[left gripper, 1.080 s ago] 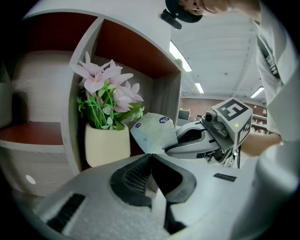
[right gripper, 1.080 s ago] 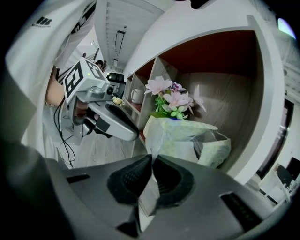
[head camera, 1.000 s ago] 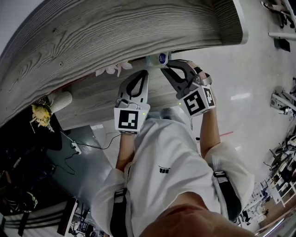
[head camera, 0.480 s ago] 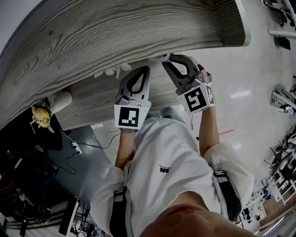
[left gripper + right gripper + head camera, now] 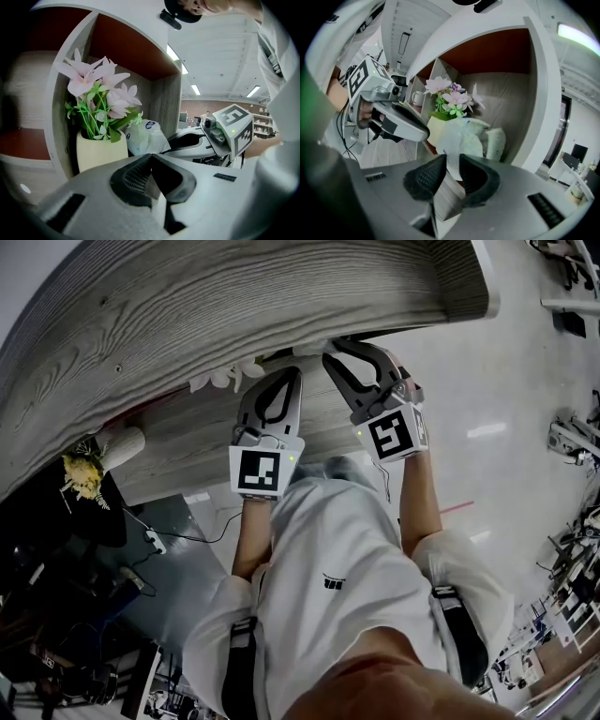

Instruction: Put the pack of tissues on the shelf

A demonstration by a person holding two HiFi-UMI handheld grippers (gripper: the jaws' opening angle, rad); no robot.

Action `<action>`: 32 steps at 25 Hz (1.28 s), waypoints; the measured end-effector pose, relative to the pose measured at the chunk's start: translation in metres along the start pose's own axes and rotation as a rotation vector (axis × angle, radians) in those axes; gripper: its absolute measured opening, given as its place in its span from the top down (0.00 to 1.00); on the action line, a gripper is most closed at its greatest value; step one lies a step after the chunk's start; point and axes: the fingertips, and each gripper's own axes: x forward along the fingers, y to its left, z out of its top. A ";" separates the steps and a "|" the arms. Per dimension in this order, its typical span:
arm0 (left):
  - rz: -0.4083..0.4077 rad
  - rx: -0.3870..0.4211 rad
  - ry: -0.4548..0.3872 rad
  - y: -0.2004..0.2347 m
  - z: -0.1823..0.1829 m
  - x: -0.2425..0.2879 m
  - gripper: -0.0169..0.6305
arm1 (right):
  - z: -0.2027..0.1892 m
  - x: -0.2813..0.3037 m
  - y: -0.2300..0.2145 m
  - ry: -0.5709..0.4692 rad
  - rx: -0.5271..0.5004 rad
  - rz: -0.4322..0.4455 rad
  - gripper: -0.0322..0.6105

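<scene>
While the left gripper (image 5: 151, 157) hangs idle with its jaws pressed together on nothing, the right gripper (image 5: 450, 161) has its jaws pinched on a thin fold of film at the near end of the white, plastic-wrapped pack of tissues (image 5: 465, 136). That pack looks light and soft, a crinkly bag that would sag and swing from such a small pinch, and the glossy wrapper could slip or tear. A firmer hold would likely be across the padded body, though nothing in it is fragile. Just beyond the jaws, the pack sits inside an open compartment of the grey wood-grain shelf (image 5: 506, 101). Whether it rests fully on the board cannot be told. Close beside it, nearly touching, stands a cream cylindrical vase (image 5: 101, 150) holding pink artificial flowers (image 5: 96, 86) on green stems. The vase could tip if the pack is shoved sideways. Behind both, the compartment has pale grey walls and a reddish-brown ceiling, and nothing else shows in it.
</scene>
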 end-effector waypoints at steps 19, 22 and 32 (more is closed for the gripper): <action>-0.015 0.050 -0.021 -0.002 0.001 -0.011 0.93 | 0.016 -0.022 -0.003 -0.077 0.022 -0.088 0.80; -0.016 0.050 -0.026 -0.004 0.005 -0.012 0.94 | 0.018 -0.027 -0.001 -0.073 0.014 -0.083 0.82; -0.013 0.067 -0.032 -0.009 0.011 -0.015 0.94 | 0.020 -0.038 0.006 -0.071 0.009 -0.075 0.82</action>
